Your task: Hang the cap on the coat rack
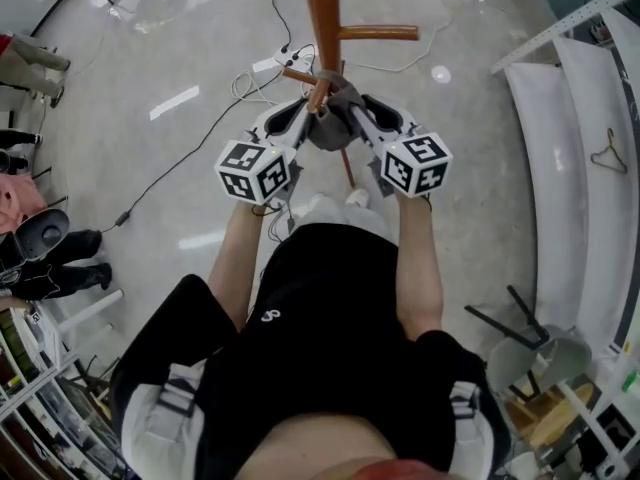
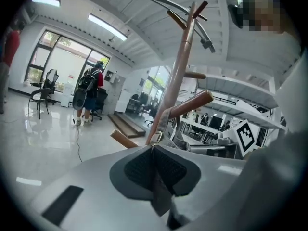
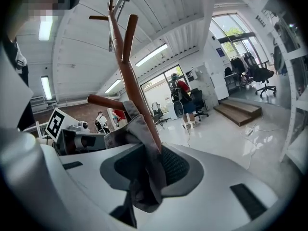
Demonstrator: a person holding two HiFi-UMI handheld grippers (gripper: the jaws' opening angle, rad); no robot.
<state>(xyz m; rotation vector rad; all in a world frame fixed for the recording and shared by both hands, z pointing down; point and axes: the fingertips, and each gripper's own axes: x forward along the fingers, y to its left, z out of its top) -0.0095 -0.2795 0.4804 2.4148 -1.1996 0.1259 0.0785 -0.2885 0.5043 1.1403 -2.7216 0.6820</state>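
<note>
A brown wooden coat rack (image 1: 322, 8) stands right in front of me, with a short peg (image 1: 300, 76) pointing my way. The grey cap (image 1: 332, 128) hangs between both grippers, right at that peg. My left gripper (image 1: 312, 108) is shut on the cap's strap (image 2: 161, 196), just below its metal buckle (image 2: 155, 137), and the rack's pole (image 2: 179, 66) rises behind it. My right gripper (image 1: 350, 111) is shut on a bunched fold of the cap's fabric (image 3: 144, 177), beside the pole (image 3: 126, 66) and a peg (image 3: 103, 101).
Cables (image 1: 200, 133) and a power strip (image 1: 270, 65) lie on the glossy floor round the rack's base. White shelving (image 1: 570, 168) with a wire hanger (image 1: 608, 153) runs along the right. Seated people's legs (image 1: 50, 258) show at the left edge. A person with a backpack (image 2: 89, 93) stands far off.
</note>
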